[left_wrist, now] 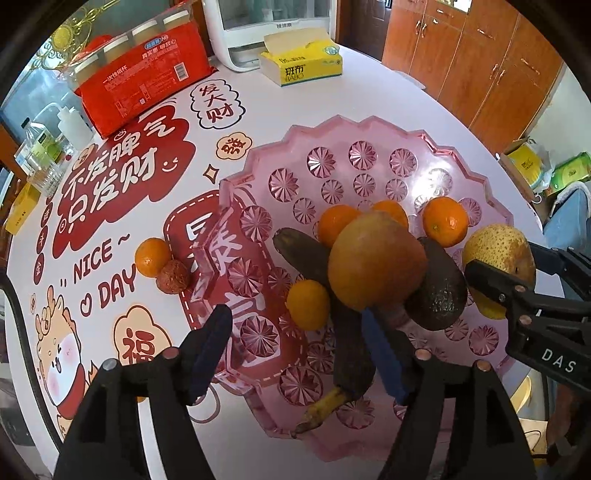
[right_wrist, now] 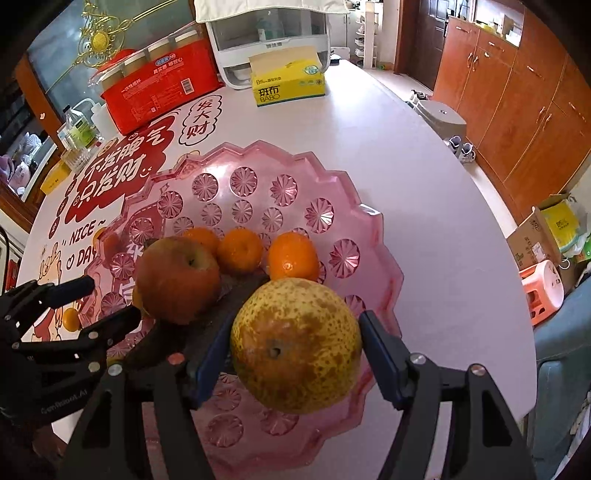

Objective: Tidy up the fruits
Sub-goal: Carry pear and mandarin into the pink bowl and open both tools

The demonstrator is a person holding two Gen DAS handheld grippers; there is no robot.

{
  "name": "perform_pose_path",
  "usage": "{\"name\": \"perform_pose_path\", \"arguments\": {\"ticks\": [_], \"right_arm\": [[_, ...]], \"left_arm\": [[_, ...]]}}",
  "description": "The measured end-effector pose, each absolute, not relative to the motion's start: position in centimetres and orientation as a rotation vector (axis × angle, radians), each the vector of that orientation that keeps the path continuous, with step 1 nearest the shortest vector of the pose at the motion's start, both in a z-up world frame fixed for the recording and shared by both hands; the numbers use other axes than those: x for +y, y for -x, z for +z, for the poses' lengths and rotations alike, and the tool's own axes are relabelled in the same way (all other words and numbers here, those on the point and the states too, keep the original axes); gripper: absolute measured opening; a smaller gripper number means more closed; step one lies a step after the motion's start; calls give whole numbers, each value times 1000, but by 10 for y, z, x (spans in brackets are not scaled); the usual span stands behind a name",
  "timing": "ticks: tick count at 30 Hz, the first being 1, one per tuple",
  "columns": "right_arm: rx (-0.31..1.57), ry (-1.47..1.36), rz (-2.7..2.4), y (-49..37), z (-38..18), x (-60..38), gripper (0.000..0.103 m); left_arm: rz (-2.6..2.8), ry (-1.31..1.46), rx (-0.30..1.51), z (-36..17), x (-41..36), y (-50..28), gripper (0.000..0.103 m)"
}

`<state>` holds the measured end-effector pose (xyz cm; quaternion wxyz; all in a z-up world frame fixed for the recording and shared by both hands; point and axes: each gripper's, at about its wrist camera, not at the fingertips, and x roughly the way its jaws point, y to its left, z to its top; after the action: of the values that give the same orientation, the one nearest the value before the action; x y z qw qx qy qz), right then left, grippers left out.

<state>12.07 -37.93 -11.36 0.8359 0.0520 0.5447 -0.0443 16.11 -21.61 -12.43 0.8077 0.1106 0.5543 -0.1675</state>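
A pink plastic tray [left_wrist: 369, 129] [right_wrist: 373, 236] holds several oranges [left_wrist: 445, 221], a reddish apple [left_wrist: 376, 258] [right_wrist: 177, 280], a blackened banana [left_wrist: 351, 350] and a dark avocado-like fruit [left_wrist: 439, 291]. My left gripper [left_wrist: 299, 350] [right_wrist: 99, 302] stands open over the tray's near left part; no fruit is gripped between its pads. My right gripper [right_wrist: 299, 343] [left_wrist: 502, 262] is shut on a speckled yellow pear [right_wrist: 295, 343] [left_wrist: 495, 243], held just above the tray's right side. An orange [left_wrist: 153, 256] and a small brown fruit [left_wrist: 173, 277] lie on the table left of the tray.
At the back stand a red pack of paper cups [left_wrist: 147, 74], a yellow tissue box [left_wrist: 299, 62] and a white appliance [left_wrist: 269, 26]. Bottles and a glass [left_wrist: 48, 162] crowd the left edge. The table's rounded edge [right_wrist: 491, 221] runs close on the right.
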Motion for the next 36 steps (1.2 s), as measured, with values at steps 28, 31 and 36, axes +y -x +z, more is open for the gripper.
{"name": "perform_pose_path", "arguments": {"ticks": [28,31,36], "right_arm": [[1007,-93,-78,-114,-74,-369,98],[993,-103,-78,-111,-68,-368,99],[971,-110,-75,-105,-59,-366,103]], "left_arm": [[-370,-224,1110,-85,-214,-151,72],[-368,-222,1092,-77,-211,-147,72],[-368,-212,1069,-65,-205,-139,72]]}}
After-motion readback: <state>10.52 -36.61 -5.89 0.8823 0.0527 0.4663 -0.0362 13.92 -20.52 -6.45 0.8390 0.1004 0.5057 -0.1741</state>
